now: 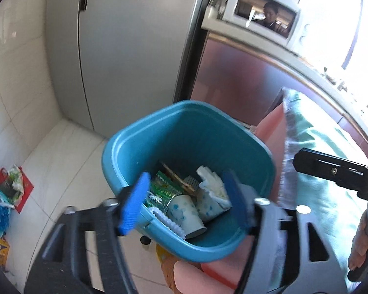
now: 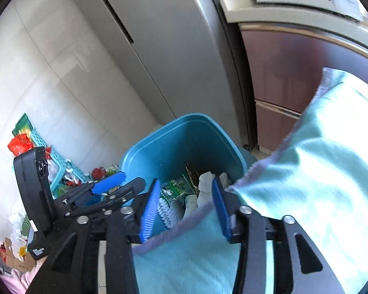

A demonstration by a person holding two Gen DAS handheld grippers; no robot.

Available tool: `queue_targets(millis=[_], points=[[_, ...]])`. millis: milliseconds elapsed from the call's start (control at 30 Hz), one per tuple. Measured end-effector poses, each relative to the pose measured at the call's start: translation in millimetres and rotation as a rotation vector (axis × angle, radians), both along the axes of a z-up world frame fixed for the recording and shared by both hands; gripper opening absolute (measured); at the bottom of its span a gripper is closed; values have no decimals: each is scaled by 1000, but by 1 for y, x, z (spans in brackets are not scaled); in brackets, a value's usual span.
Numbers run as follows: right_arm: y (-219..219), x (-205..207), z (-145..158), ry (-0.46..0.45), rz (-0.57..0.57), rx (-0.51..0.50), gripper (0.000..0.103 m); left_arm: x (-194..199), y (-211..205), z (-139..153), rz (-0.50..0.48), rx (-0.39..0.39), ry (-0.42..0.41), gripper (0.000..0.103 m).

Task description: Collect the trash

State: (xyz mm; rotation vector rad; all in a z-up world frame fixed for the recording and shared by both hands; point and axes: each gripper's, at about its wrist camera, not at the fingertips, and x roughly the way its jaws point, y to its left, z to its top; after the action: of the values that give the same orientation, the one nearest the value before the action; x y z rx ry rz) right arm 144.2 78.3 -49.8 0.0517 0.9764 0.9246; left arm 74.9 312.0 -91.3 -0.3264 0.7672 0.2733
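The blue bin (image 1: 184, 147) stands on the floor by the refrigerator (image 1: 125, 49) and holds paper cups (image 1: 184, 214) and wrappers. Left gripper (image 1: 184, 202) and right gripper (image 2: 185, 210) are both open, holding nothing. More litter (image 1: 5, 196) remains at the wall edge of the floor: collection is partly done.

I see blue bin (image 1: 184, 132) mouth open from above — fridge (image 1: 125, 49) close behind, teal cloth (image 2: 319, 159) crowding right rim, clutter (image 1: 5, 196) blocking floor left.
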Motion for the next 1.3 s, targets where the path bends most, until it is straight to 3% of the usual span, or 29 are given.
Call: queue_targets(millis=[100, 167, 300, 800, 1300], points=[[-21, -11, 12, -39, -22, 32, 59, -16, -11, 17, -14, 50, -53, 84], [-35, -20, 19, -73, -41, 50, 69, -27, -17, 28, -13, 70, -98, 98], [-65, -42, 31, -165, -92, 64, 93, -45, -34, 46, -18, 119, -160, 98], [-171, -128, 46, -466, -409, 47, 96, -77, -133, 74, -110, 177, -309, 98], [-239, -183, 54, -624, -646, 22, 96, -87, -220, 91, -259, 227, -423, 98]])
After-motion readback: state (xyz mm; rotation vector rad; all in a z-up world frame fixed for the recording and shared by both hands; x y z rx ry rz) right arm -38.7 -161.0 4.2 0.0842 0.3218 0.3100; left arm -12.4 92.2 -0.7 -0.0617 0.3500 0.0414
